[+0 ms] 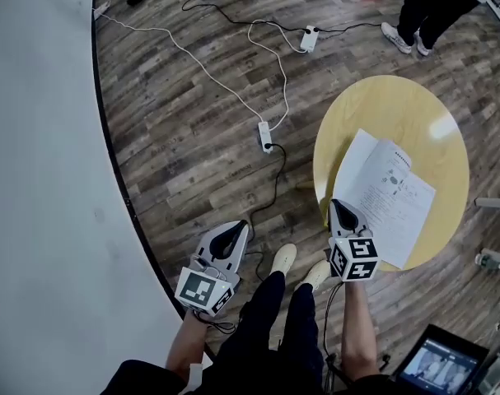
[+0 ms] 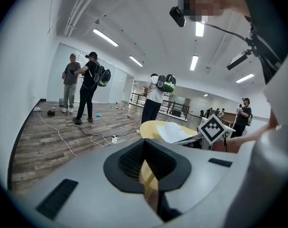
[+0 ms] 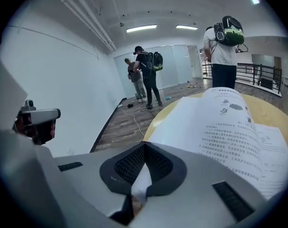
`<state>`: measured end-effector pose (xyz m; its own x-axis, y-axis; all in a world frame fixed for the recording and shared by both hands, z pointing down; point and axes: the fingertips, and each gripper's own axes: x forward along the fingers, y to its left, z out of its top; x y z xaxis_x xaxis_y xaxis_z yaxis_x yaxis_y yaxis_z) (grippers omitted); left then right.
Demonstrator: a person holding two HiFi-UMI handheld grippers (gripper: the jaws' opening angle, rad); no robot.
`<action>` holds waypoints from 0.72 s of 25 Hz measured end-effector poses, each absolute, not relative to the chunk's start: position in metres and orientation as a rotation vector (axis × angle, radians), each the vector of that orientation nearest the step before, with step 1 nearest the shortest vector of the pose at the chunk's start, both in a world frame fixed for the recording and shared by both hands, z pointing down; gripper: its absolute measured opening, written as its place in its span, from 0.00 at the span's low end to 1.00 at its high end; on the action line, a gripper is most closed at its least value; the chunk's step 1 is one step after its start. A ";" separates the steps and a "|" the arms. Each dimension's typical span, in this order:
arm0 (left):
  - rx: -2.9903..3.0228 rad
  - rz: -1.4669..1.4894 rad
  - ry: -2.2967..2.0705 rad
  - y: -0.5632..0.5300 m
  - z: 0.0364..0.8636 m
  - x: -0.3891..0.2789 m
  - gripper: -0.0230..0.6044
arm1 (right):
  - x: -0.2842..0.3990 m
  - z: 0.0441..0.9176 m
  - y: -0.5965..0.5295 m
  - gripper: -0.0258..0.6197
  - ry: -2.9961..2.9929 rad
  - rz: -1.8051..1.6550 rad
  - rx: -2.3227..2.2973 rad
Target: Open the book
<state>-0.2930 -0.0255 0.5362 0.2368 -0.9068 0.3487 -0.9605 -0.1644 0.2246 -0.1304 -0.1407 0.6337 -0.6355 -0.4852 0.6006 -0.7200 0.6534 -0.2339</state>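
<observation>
The book (image 1: 390,192) lies open on the round yellow table (image 1: 398,105), white printed pages up, one page arching a little (image 3: 219,127). My right gripper (image 1: 334,204) hovers at the book's near left corner by the table edge. Its jaws are shut, and only the white page beneath shows through the slit behind the tips (image 3: 143,148). My left gripper (image 1: 237,227) is over the wooden floor, left of the table and apart from it. Its jaws (image 2: 144,146) are shut with nothing in them. In the left gripper view, the book (image 2: 174,131) and table (image 2: 151,127) lie ahead.
White cables and power strips (image 1: 266,136) run across the floor beyond the grippers. A person's legs (image 1: 422,11) stand behind the table, others stand farther off (image 2: 87,87). A white wall (image 1: 35,179) curves along the left. A screen (image 1: 439,364) sits at the bottom right.
</observation>
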 end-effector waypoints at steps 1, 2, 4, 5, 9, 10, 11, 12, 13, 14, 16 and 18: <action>2.111 0.182 -1.721 -0.025 0.539 -0.296 0.03 | -0.135 0.640 -0.138 0.05 -2.370 0.637 0.918; 2.099 0.178 -1.726 -0.024 0.542 -0.299 0.03 | -0.138 0.644 -0.136 0.05 -2.362 0.633 0.903; 2.075 0.167 -1.736 -0.024 0.550 -0.306 0.03 | -0.146 0.646 -0.136 0.05 -2.358 0.610 0.890; 2.063 0.163 -1.741 -0.023 0.555 -0.309 0.03 | -0.151 0.646 -0.137 0.05 -2.364 0.601 0.883; 2.030 0.149 -1.744 -0.016 0.561 -0.312 0.03 | -0.164 0.643 -0.136 0.05 -2.374 0.588 0.855; 2.032 0.144 -1.743 -0.016 0.559 -0.311 0.03 | -0.164 0.641 -0.136 0.05 -2.377 0.590 0.856; 2.038 0.141 -1.742 -0.017 0.555 -0.308 0.03 | -0.164 0.638 -0.136 0.05 -2.383 0.597 0.858; 2.045 0.140 -1.741 -0.018 0.551 -0.306 0.03 | -0.164 0.634 -0.135 0.05 -2.391 0.609 0.858; 2.054 0.139 -1.740 -0.020 0.546 -0.302 0.03 | -0.162 0.630 -0.135 0.05 -2.399 0.624 0.861; 2.065 0.139 -1.738 -0.022 0.540 -0.298 0.03 | -0.159 0.625 -0.134 0.05 -2.408 0.638 0.868; 2.093 0.141 -1.732 -0.026 0.530 -0.287 0.03 | -0.152 0.613 -0.134 0.05 -2.426 0.663 0.897; 2.126 0.147 -1.722 -0.030 0.520 -0.273 0.03 | -0.141 0.598 -0.134 0.05 -2.448 0.677 0.933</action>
